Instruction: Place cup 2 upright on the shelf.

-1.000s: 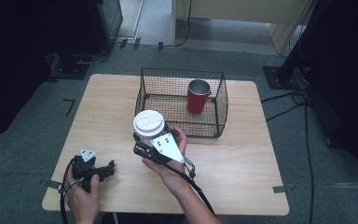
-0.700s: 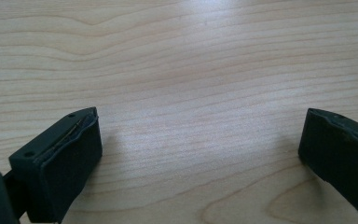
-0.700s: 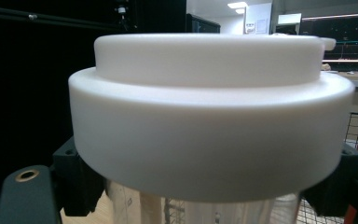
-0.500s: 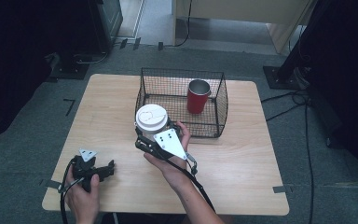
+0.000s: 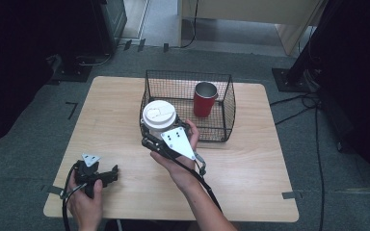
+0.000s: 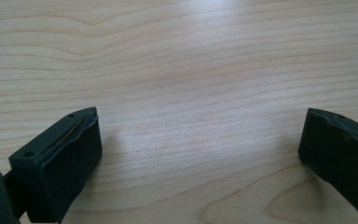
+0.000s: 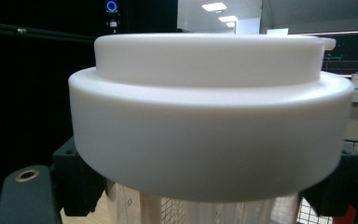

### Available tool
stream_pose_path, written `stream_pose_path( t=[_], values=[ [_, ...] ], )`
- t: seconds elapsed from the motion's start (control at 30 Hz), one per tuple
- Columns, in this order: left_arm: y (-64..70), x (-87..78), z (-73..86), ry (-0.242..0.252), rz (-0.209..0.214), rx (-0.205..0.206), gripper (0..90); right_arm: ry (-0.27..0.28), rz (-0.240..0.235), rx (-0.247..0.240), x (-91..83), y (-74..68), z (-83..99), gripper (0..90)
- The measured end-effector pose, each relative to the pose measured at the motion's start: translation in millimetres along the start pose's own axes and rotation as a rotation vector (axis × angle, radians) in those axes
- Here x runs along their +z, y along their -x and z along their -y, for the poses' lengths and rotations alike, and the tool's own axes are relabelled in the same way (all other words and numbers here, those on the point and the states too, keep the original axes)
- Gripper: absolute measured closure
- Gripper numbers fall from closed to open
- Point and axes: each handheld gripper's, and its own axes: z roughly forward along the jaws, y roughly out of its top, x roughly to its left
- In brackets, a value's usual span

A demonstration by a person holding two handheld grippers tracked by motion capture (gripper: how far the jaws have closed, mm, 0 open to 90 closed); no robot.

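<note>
A clear cup with a white lid (image 5: 158, 114) (image 7: 209, 116) is held upright above the table, at the front left corner of the black wire basket (image 5: 226, 113). My right gripper (image 5: 156, 132) (image 7: 209, 189) is shut on the cup just below the lid, one jaw on each side. A red cup (image 5: 204, 98) stands upright inside the basket toward its right. My left gripper (image 5: 110, 174) (image 6: 200, 158) rests low over the wooden table (image 5: 250, 173) near the front left, jaws wide open with only bare wood between them.
The basket stands at the back middle of the table. A cable (image 5: 207, 187) trails from my right gripper along the forearm. Dark equipment and floor cables surround the table.
My right gripper has carried the lidded cup a little up and toward the basket's front left corner. The left gripper has stayed put.
</note>
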Motion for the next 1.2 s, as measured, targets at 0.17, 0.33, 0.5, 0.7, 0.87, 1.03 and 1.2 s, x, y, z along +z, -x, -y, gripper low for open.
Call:
stream_pose_path(
  t=[0.17,0.33,0.5,0.7,0.87,1.03,1.2],
  values=[
    [0.0,-0.1,-0.1,-0.002,0.000,0.001,0.0,0.012,0.010,-0.002,2.8,3.5,-5.2,16.1],
    [-0.1,-0.1,-0.1,-0.002,0.000,0.001,0.0,0.023,0.020,-0.008,5.6,6.7,-10.2,16.1],
    [0.0,-0.1,-0.1,-0.002,0.000,0.000,0.0,0.032,0.026,-0.012,8.8,8.5,-15.4,16.1],
    [0.0,-0.1,-0.1,-0.002,0.000,0.001,0.0,0.041,0.031,-0.015,13.5,9.7,-20.9,16.1],
    [0.0,-0.1,-0.1,-0.002,0.000,0.000,0.0,0.045,0.039,-0.018,18.0,11.7,-24.4,16.1],
    [0.0,-0.1,-0.1,-0.001,0.000,0.000,0.0,0.051,0.048,-0.018,23.6,14.8,-28.7,16.1],
    [0.1,0.0,0.0,0.000,0.000,0.000,0.0,0.059,0.057,-0.018,28.9,17.5,-32.9,16.1]
  ],
)
